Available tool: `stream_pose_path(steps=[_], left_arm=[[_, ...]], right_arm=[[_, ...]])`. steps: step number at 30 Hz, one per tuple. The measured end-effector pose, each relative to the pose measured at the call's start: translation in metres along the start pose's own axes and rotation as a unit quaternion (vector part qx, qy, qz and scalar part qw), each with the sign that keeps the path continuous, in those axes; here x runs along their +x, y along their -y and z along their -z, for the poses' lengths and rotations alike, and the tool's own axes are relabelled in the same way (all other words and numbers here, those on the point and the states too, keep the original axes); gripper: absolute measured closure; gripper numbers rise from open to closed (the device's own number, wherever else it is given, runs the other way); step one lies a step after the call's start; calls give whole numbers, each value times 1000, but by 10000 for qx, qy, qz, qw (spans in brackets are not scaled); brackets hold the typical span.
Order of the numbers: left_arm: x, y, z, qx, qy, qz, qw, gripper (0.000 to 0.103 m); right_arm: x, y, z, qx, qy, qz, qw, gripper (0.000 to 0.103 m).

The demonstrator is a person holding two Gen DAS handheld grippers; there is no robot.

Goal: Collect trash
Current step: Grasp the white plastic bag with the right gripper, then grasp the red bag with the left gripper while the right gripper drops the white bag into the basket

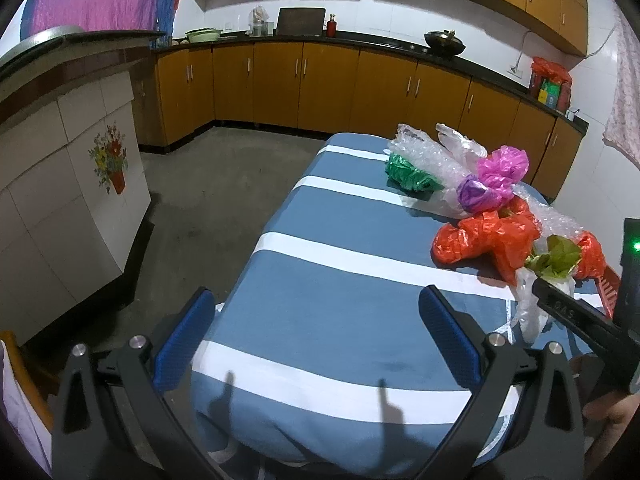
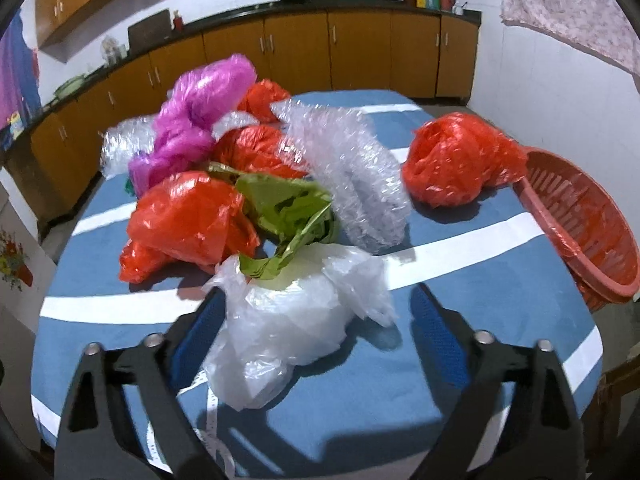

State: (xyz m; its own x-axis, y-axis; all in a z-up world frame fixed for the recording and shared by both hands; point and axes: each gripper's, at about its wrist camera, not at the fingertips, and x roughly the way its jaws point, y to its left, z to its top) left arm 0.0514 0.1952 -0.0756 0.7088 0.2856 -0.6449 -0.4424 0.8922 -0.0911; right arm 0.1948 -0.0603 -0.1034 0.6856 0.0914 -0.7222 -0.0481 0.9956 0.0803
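A crumpled white plastic bag (image 2: 288, 328) lies near the front edge of the blue-and-white striped table (image 2: 460, 360), and the right gripper (image 2: 320, 320) tilts down over it with its blue-padded fingers (image 2: 436, 332) spread either side. The left pad sits against the bag's edge, the right pad stands clear of it, so nothing is gripped. Just behind the bag lie a green foil wrapper (image 2: 288, 208), an orange bag (image 2: 188, 220), bubble wrap (image 2: 352, 176) and a pink bag (image 2: 192, 120), heaped toward the middle of the table. Another orange bag (image 2: 456, 160) sits apart by the right edge, touching the rim of an orange basket (image 2: 580, 220) at that edge.

The left gripper (image 1: 316, 324) angles down over the table's bare left front corner, its fingers (image 1: 448, 328) wide apart and empty. In its view the trash heap (image 1: 492, 208) lies along the right side of the table.
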Motion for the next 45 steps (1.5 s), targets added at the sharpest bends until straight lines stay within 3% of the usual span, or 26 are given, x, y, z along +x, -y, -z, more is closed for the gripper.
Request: stream_pose_path(steps=[3, 9, 21, 30, 34, 41, 45], left_arm=[[2, 2, -1, 9, -1, 30, 10000, 4], [4, 11, -3, 99, 70, 168, 9998, 4], [4, 51, -6, 504, 228, 540, 9970, 4], [25, 113, -29, 825, 286, 1262, 9882, 5], [47, 144, -40, 1020, 150, 1449, 9841, 22], [86, 175, -43, 1157, -237, 1473, 9820, 28], [98, 181, -41, 1266, -412, 1573, 9785, 60]], right_arm=[[5, -1, 2, -81, -126, -97, 9998, 41], [-2, 5, 7, -71, -93, -252, 9996, 56], [-33, 47, 19, 30, 87, -81, 9999, 59], [-50, 84, 11, 101, 420, 361, 9984, 59], [-49, 96, 9, 149, 434, 423, 9981, 59], [-44, 110, 11, 203, 359, 476, 9980, 59], [-41, 117, 12, 270, 316, 512, 9978, 59]])
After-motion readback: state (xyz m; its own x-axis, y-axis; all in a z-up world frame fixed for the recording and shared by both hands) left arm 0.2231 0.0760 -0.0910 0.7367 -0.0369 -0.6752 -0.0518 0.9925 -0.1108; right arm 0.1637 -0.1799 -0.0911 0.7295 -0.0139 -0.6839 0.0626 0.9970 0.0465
